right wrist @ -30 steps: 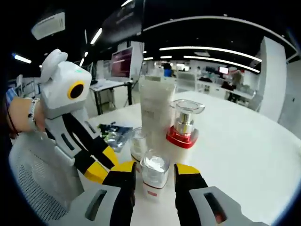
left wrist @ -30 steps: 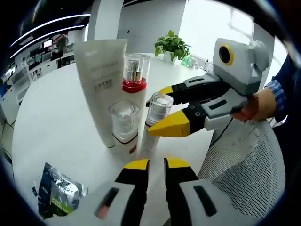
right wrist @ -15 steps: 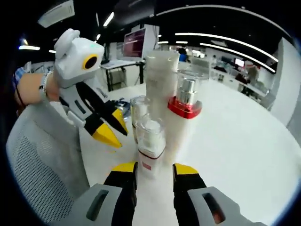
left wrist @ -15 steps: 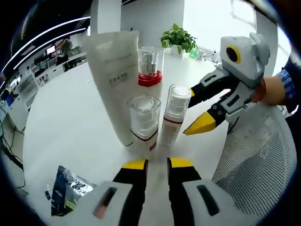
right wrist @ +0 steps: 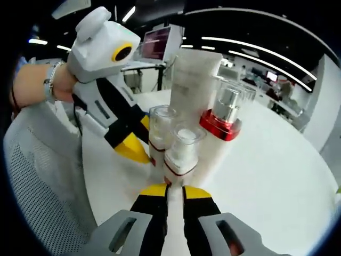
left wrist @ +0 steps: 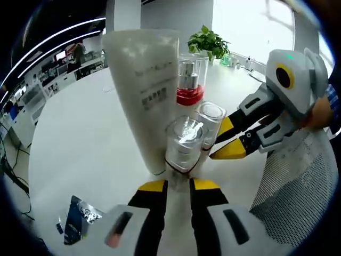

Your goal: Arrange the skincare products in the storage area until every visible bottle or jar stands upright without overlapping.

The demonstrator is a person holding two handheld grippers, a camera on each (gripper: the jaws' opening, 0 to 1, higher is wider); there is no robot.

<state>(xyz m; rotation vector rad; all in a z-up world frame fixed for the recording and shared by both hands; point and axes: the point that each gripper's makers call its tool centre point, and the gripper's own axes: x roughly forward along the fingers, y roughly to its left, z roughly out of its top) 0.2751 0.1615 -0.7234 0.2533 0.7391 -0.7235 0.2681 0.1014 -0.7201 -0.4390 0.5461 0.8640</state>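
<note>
Nearest, in the left gripper view: my left gripper [left wrist: 177,185], jaws drawn narrow with a slim gap, tips just short of the foot of the cluster and holding nothing. I judge it is parked there as a stop so nothing slides toward me.

Next: short clear-capped bottle [left wrist: 185,144], upright, white body with a red band. Just beside it on the right, a slimmer clear-capped bottle [left wrist: 209,126], also upright.

Right of those: my right gripper [left wrist: 226,140], yellow tips nearly together, close against the slim bottle. In the right gripper view [right wrist: 168,191] the jaws look almost closed just under that bottle [right wrist: 181,153]; whether they pinch its base I cannot tell, since the base is hidden. I take the low position to be for steadying without tipping.

Behind: tall white tube [left wrist: 147,90], standing, grey print on its face. Farther right: red-collared pump bottle [left wrist: 191,80], upright, clear overcap.

All four stand packed together on the white table [left wrist: 80,133]. Near left, apart from them: a dark sachet [left wrist: 78,226], lying flat.
</note>
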